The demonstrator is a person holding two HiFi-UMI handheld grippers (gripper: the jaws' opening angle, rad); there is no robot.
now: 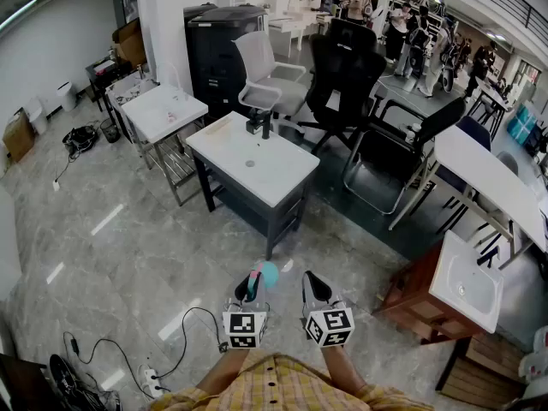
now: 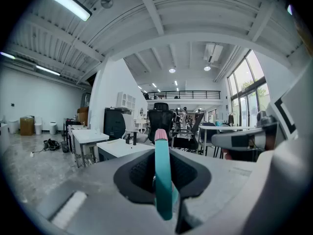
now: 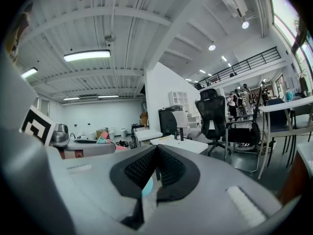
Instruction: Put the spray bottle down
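left claw (image 2: 163, 156) | spray bottle (image 2: 164, 182) | pinched between its jaws

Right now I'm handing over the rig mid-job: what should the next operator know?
Left gripper: fingers shut on the spray bottle, which is teal with a pink tip and held in the air.
Right gripper: fingers together, nothing clamped.
Both are in front of the person, above the floor. The nearest surface ahead is the white table.
Done: the bottle is in hand.
Left: carry it to a surface, set it down, release.
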